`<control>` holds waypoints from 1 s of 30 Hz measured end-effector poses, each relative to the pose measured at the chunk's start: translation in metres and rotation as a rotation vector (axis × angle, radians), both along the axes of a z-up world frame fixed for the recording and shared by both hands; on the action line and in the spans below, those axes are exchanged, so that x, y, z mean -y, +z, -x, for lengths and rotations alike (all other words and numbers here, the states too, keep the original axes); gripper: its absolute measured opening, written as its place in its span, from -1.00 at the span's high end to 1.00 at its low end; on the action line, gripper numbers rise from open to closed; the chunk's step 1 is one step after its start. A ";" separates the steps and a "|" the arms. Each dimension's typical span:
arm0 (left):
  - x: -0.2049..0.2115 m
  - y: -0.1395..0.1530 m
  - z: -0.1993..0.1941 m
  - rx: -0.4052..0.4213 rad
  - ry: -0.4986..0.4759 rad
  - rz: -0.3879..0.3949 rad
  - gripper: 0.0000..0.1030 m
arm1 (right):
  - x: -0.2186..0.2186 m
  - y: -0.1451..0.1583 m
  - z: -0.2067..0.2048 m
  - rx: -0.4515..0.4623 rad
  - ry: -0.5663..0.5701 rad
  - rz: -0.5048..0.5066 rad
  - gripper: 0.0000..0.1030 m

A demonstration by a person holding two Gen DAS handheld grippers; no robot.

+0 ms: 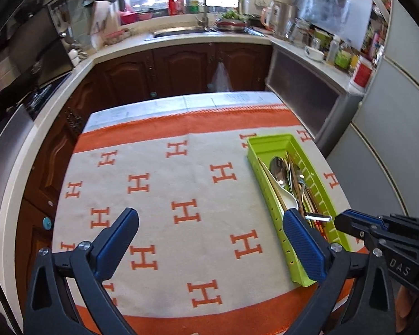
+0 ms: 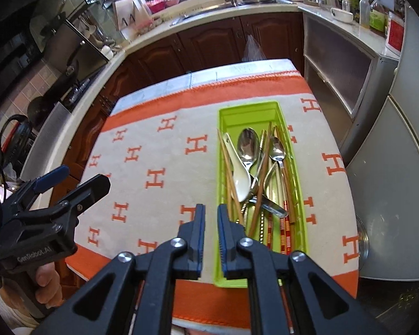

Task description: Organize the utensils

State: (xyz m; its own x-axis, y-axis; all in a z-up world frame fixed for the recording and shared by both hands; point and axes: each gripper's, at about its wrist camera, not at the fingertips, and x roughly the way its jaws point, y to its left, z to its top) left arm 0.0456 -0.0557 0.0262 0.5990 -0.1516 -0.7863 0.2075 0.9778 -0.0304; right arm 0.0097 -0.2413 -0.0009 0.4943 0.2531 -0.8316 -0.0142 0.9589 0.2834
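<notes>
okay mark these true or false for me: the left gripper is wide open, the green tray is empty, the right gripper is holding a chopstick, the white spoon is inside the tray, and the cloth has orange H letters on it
1. The left gripper is wide open. True.
2. The green tray is empty. False: it holds metal spoons, wooden chopsticks and more.
3. The right gripper is holding a chopstick. False: its fingers stand close together with an empty gap between them, just over the tray's near left wall.
4. The white spoon lies inside the tray. True.
5. The cloth carries orange H letters. True.
</notes>
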 end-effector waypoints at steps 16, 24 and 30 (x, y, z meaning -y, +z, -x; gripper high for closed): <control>-0.022 0.012 0.045 0.051 0.143 -0.030 -0.98 | -0.033 0.035 0.038 0.152 -0.034 0.079 0.56; -0.021 0.017 0.056 0.096 0.155 -0.053 -0.98 | -0.036 0.038 0.047 0.205 -0.064 0.101 0.55; -0.019 0.015 0.058 0.086 0.149 -0.061 -0.98 | -0.043 0.036 0.049 0.209 -0.041 0.095 0.55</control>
